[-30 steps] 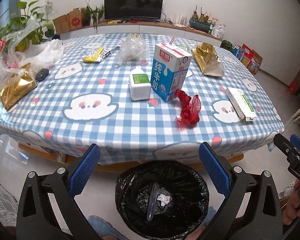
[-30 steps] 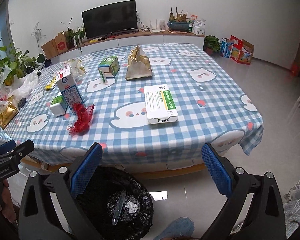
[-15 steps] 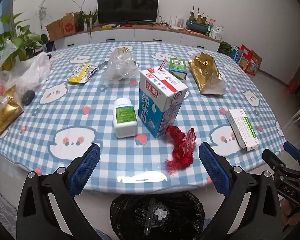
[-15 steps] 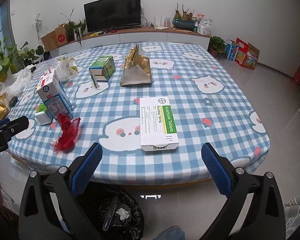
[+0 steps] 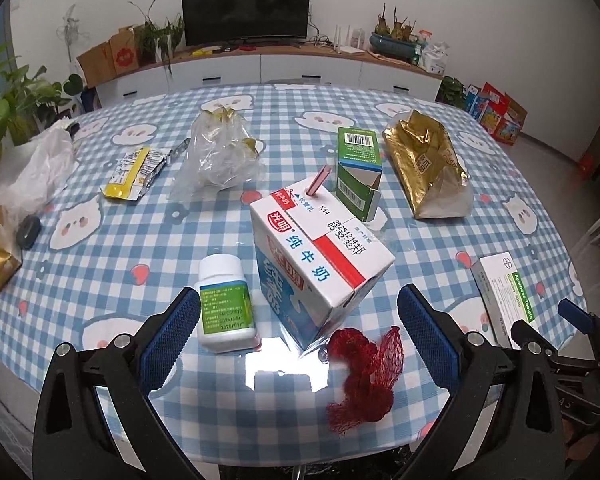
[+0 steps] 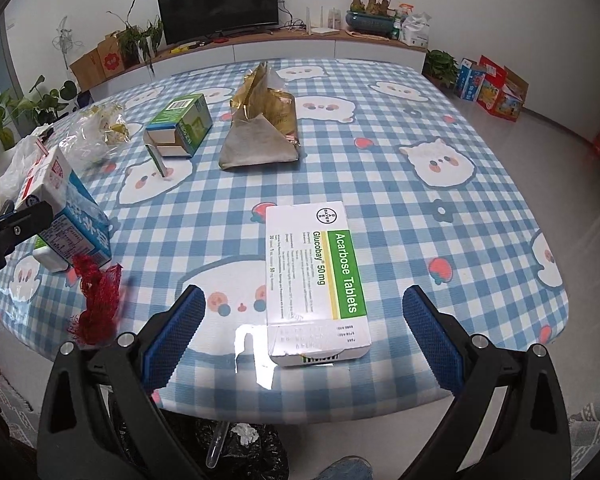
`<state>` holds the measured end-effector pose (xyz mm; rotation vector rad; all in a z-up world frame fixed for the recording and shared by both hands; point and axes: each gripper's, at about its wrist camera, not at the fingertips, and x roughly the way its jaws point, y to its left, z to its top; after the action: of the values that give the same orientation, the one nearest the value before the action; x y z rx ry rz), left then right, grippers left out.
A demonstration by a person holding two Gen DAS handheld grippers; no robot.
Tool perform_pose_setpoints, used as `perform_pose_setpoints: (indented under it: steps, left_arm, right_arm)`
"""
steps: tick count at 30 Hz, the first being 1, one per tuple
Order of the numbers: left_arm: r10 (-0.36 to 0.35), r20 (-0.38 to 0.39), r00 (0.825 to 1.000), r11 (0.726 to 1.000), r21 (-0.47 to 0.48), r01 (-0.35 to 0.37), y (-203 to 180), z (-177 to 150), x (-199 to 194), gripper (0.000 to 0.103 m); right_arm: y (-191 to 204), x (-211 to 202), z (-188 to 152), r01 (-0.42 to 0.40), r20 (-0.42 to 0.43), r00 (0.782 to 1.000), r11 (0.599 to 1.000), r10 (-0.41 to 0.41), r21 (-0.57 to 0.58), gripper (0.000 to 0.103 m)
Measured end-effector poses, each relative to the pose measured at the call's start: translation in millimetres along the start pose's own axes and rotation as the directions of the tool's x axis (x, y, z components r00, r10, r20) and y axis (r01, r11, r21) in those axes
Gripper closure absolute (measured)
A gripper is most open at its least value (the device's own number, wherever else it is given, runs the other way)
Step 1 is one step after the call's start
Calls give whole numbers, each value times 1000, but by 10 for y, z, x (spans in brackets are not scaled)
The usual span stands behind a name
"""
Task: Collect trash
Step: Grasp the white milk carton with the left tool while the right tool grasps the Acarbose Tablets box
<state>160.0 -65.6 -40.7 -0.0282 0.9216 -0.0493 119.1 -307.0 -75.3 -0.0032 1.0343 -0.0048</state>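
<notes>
Both pairs of my fingers stand wide and empty. My left gripper (image 5: 296,332) faces the milk carton (image 5: 320,264), with the pill bottle (image 5: 225,304) just beside it and the red net (image 5: 364,376) at the near edge of the surface (image 5: 100,280). My right gripper (image 6: 300,328) frames the tablet box (image 6: 318,280). Recommended: straddle the box across its narrow width, settle low, close squarely. The lined bin (image 6: 236,448) sits below the edge.
</notes>
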Motion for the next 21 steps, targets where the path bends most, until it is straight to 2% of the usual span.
perform_pose_setpoints:
  steps: [9,16,21]
  left_arm:
    - [5,-8,1000,1000,-6,-5,11,115,168,8]
    - [-11,-35,999,1000,-17,10,-12,128,278,28]
    - [-17,-37,999,1000,-17,16,-42,117,299,41]
  right_arm:
    - [-7,257,84,-18,-58,998,1000,18,8,18]
    - [-9,370,100,-14,-100,995,1000,16,22,29]
    - [-4,413,82,-11,-117,993,1000,13,21,42]
